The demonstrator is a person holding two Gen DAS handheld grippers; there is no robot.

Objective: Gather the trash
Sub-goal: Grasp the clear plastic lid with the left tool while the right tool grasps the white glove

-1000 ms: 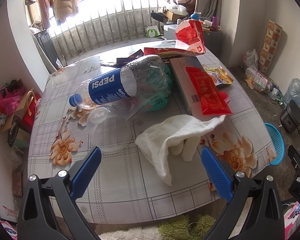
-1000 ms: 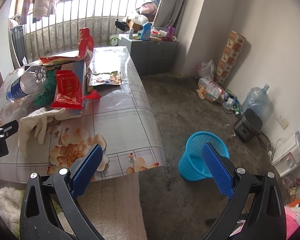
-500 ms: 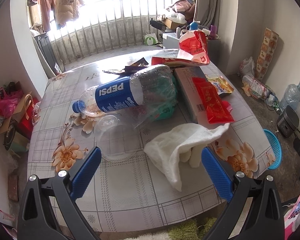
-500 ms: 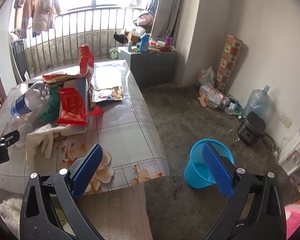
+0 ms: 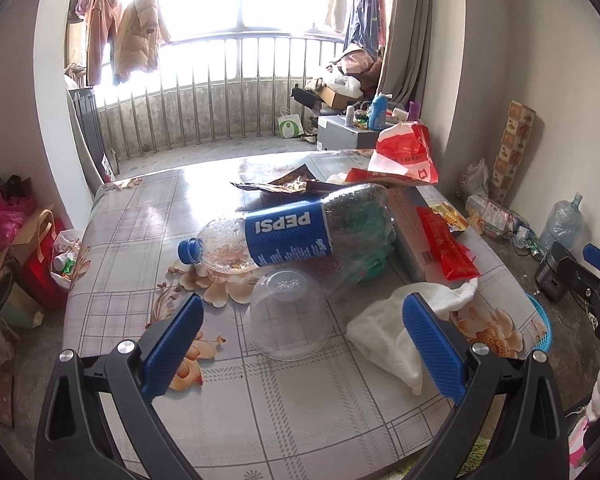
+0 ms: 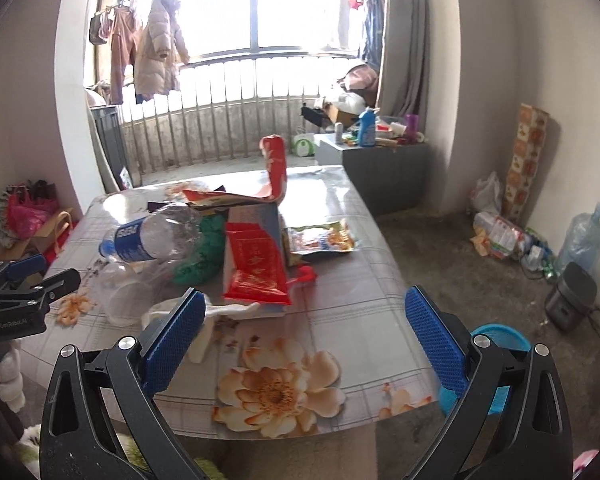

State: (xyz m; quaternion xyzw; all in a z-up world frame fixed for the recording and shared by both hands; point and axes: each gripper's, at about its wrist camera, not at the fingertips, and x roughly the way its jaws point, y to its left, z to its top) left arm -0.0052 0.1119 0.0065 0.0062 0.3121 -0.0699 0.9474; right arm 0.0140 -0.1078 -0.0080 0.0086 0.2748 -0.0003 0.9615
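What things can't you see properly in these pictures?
- Blue basket: in the right wrist view the right gripper's own finger covers much of it; the table edge hides most of it in the left wrist view.
- Green thing: blurred behind the clear Pepsi bottle, so what it is stays unclear.
- White cloth: partly hidden by the left gripper's finger.
- Window: washed out by glare in both views.

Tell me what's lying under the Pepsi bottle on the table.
The Pepsi bottle lies on its side across green crumpled material; its shoulder overlaps a clear upturned plastic bowl. How far the green stuff runs beneath is hidden by the bottle.
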